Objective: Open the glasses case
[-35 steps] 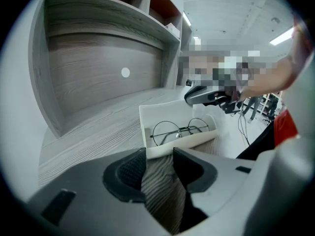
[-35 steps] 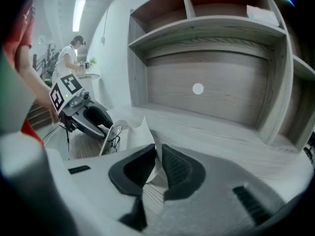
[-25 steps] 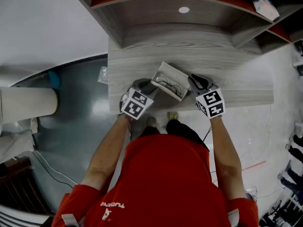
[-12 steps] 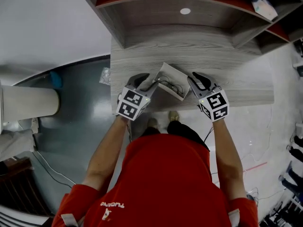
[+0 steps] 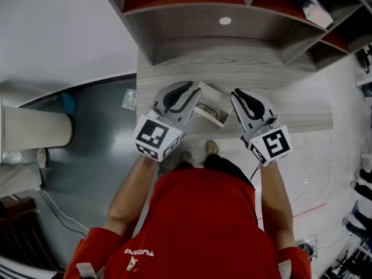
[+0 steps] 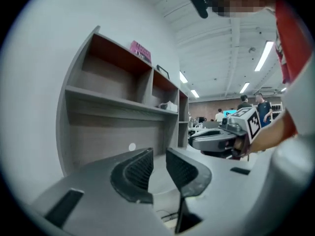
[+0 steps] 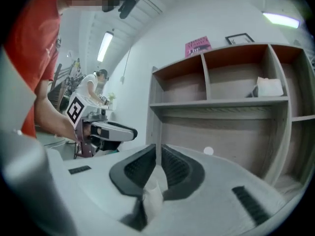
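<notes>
The glasses case [image 5: 213,104] lies open by the desk's [image 5: 290,80] front edge, its left end hidden under the left gripper [image 6: 158,155], jaws parted and empty. The right gripper [image 7: 157,151] beside it is pinched closed.

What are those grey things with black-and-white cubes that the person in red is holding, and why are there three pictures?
They are hand-held pinching tools, each with two jaws. One picture comes from a camera on the person's head, looking down. The other two come from cameras riding on each tool. On the wooden desk lies a white glasses case, open, with glasses inside. The left gripper has its jaws apart and holds nothing. The right gripper pinches a thin white edge, apparently the case's.
</notes>
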`<state>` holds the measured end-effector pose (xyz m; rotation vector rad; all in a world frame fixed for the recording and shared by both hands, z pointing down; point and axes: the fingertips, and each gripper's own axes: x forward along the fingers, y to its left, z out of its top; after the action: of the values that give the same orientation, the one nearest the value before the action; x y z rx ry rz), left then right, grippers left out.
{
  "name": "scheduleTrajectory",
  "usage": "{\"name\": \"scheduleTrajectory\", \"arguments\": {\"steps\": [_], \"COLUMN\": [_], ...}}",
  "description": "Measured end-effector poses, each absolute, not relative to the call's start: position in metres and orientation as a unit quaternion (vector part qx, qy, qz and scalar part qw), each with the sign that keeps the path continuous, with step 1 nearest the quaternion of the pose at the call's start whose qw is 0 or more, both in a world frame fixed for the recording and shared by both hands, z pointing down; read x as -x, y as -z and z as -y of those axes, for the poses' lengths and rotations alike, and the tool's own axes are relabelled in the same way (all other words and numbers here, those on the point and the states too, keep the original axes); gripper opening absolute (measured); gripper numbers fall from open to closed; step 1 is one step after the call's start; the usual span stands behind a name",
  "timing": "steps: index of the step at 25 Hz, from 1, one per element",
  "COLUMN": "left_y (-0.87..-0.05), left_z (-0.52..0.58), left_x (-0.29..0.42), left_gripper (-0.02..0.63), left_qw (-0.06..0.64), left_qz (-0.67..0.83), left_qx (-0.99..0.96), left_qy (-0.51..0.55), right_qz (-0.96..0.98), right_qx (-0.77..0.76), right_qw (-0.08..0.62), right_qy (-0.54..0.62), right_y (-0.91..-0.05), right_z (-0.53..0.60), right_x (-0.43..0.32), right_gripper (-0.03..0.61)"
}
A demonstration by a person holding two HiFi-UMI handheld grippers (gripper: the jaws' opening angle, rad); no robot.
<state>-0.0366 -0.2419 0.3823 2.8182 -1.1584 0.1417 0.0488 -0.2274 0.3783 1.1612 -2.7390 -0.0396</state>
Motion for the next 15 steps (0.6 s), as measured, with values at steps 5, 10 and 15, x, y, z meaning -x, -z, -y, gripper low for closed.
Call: {"name": "scheduleTrajectory", "arguments": {"steps": [5,10,15], "left_y": [-0.33,-0.3,-0.287], "left_z": [0.226,0.21,0.198], "left_x": [0.034,0.035,0.035], "left_gripper": [0.04,0.018,0.009], "left_qw": [0.015,-0.004,-0.011], "left_qz": [0.389,0.388,0.379], "left_qx": [-0.921,-0.921,-0.924], "left_qy": [0.004,0.038,0.042], "right_qz": [0.914,0.911,0.912], "right_qx": [-0.404,-0.408,-0.403], "right_qw": [0.016,-0.036,-0.067], "right_qy": [0.037,0.044,0.049], "right_y": [-0.331,-0.298,-0.279], "right_z": [0.213,0.197,0.18], "right_x": [-0.05,-0.049,-0.043], "right_gripper": [0.008,0.006,0.005]}}
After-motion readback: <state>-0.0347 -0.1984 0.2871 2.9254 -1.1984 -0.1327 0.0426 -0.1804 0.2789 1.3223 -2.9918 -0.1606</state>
